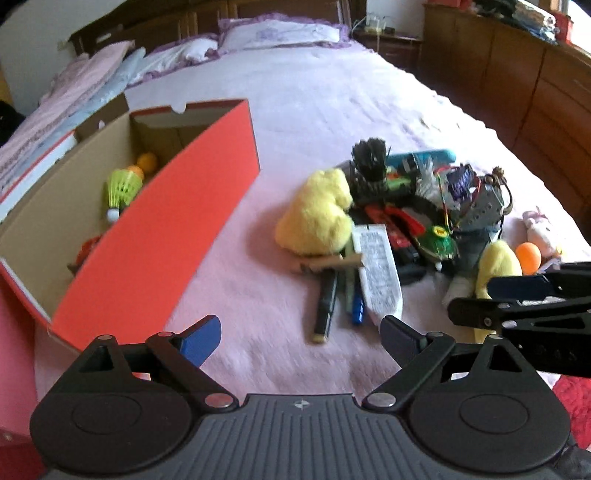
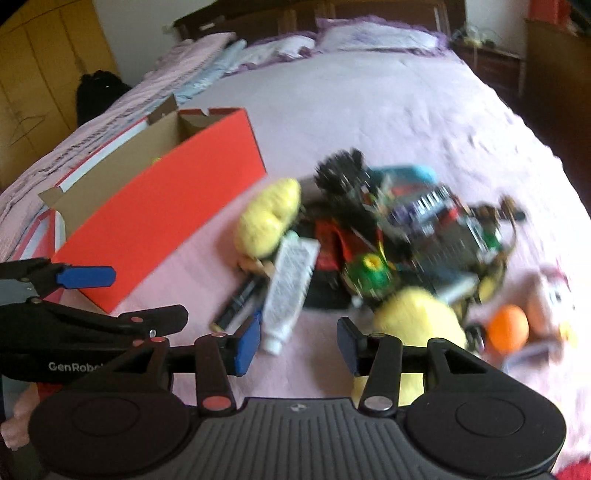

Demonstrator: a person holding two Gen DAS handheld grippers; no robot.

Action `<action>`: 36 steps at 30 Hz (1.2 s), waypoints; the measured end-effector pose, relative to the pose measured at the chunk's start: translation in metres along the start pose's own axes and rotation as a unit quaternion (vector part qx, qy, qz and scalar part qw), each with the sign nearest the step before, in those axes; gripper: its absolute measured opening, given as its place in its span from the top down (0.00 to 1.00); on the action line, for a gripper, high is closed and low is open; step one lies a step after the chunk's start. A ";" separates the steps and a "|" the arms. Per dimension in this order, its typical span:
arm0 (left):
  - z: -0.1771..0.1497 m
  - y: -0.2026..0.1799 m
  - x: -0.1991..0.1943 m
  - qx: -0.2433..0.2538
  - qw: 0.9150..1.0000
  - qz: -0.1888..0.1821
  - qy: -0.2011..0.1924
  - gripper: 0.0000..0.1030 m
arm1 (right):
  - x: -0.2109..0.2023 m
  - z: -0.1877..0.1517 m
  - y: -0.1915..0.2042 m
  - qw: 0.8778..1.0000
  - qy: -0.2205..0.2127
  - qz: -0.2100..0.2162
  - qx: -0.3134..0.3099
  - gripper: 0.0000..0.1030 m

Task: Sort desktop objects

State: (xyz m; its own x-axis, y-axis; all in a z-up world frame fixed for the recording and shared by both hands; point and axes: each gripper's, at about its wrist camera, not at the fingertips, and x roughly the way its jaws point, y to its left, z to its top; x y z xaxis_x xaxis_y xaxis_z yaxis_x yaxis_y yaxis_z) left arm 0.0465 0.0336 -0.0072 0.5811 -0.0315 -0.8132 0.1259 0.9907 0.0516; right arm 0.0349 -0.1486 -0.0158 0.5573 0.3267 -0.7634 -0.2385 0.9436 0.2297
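Note:
A pile of small objects lies on the pink bedspread: a yellow plush toy [image 1: 317, 214], a white tube [image 1: 380, 273], dark pens [image 1: 327, 302], a green and red toy [image 1: 436, 240], an orange ball [image 1: 528, 254] and a second yellow plush [image 2: 417, 321]. An open red cardboard box [image 1: 155, 236] stands to the left and holds a yellow-green shuttlecock [image 1: 122, 188] and orange balls [image 1: 147, 161]. My left gripper [image 1: 299, 332] is open and empty, short of the pens. My right gripper [image 2: 295, 339] is open and empty, just before the white tube [image 2: 291, 284].
The bed [image 1: 314, 96] stretches back to pillows [image 1: 280, 31] and a dark headboard. Folded bedding [image 1: 74, 96] lies along the left side behind the box. Wooden cabinets [image 1: 517, 74] line the right wall. A small pink plush [image 1: 539, 229] sits right of the pile.

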 end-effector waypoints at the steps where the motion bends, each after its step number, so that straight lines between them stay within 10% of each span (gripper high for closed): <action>1: -0.003 -0.001 -0.001 -0.005 1.000 0.004 0.000 0.09 | -0.001 -0.002 0.000 1.000 0.000 0.001 0.001 0.51; 19: 0.009 0.041 -0.048 -0.098 0.989 0.097 -0.059 0.05 | -0.030 0.019 0.047 0.996 -0.068 0.041 -0.033 0.40; 36: -0.006 0.024 -0.021 -0.073 0.994 0.074 -0.022 0.04 | -0.020 -0.009 0.009 0.999 -0.043 0.002 0.000 0.48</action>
State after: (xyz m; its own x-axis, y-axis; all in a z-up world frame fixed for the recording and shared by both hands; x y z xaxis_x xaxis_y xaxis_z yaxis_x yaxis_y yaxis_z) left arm 0.0321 0.0587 0.0078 0.6202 0.1126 -0.7763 -0.0790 0.9936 0.0810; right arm 0.0145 -0.1474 -0.0034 0.6228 0.3340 -0.7075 -0.2413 0.9422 0.2324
